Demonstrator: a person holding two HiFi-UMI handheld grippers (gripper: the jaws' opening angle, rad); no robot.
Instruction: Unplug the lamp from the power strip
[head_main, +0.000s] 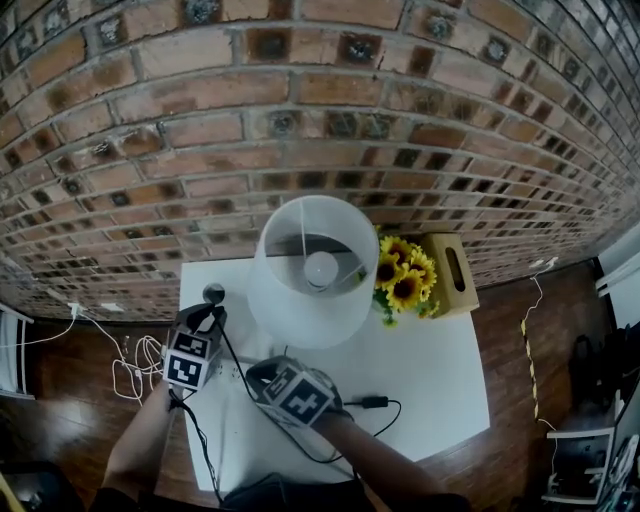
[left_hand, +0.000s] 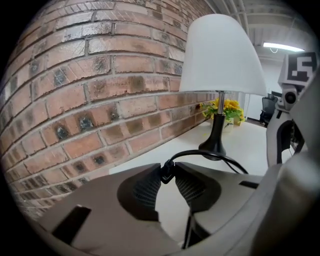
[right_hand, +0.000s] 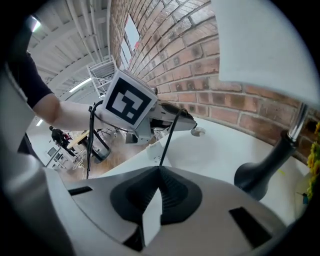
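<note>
Black is the colour to watch. My left hand-held gripper (left_hand: 167, 172) is clamped at its tips on a small black piece that I take for the plug (left_hand: 166, 174) of the lamp's cord (left_hand: 210, 155). The cord leaves the jaws, loops forward and to the right, then doubles back beneath the gripper. The piece hangs in the air above the white counter (head_main: 430, 370) with no socket around it, so I judge the plug already out of the power strip, though I cannot see its prongs. My right hand-held gripper (right_hand: 159, 169), just right of the left one and nearer to me, has its jaws together at the tips, with nothing I can make out pressed between them. The cord drops from the left gripper and passes out of sight behind those tips. Just beyond them, at the counter's edge, sits a white block that I take for the power strip (right_hand: 152, 149), and neither gripper seems to touch it. Ahead and to the right of the left gripper stands the lamp (head_main: 290, 300) on its black base, well clear of the jaws, with the brick wall (head_main: 300, 100) behind it. The step in hand reads as carrying the freed plug away. Next I would lower it onto bare counter away from the strip and part the left jaws, without tugging the cord hard enough to rock the lamp.
</note>
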